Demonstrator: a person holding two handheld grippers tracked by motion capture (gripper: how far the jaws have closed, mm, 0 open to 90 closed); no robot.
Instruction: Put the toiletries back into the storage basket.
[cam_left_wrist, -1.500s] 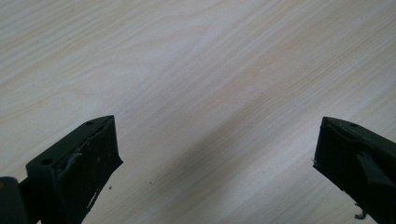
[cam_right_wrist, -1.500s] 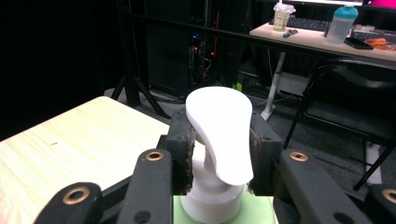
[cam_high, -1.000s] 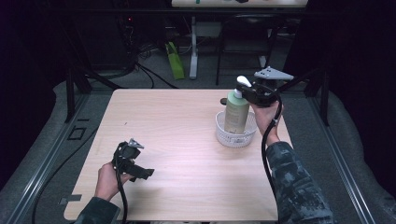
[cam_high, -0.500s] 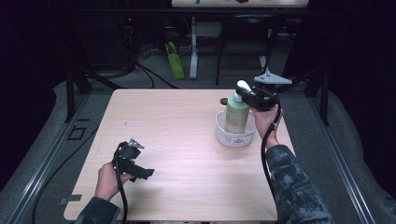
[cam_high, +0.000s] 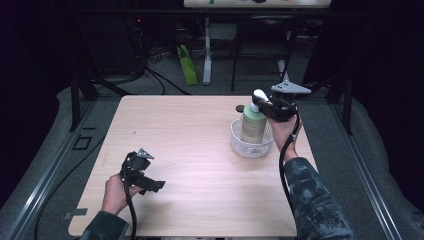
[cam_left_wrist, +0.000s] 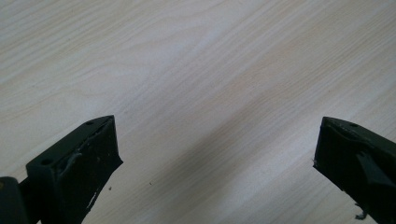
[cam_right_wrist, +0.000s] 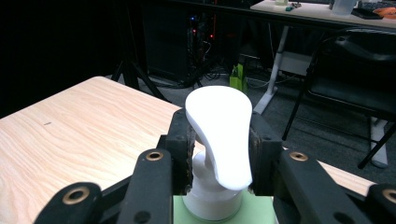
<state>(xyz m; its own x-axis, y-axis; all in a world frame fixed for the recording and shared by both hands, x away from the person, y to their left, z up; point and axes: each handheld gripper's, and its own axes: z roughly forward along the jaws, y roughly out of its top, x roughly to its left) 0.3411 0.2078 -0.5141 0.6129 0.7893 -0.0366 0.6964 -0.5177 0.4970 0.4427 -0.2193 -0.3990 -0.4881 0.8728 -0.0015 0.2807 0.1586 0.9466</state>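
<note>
Both tongs differ: right (cam_right_wrist: 219, 154) clamps bottle (cam_high: 253, 125) by its slick pump head, top-heavy in basket (cam_high: 240, 146); left (cam_left_wrist: 215, 154) open.

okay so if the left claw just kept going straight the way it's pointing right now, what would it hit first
Probably the bare wooden table. The left claw is open with nothing between its jaws, and its own view looks along them onto plain wood. In the high view it sits low near the table's near left corner, though its height above the wood is unclear.
</note>
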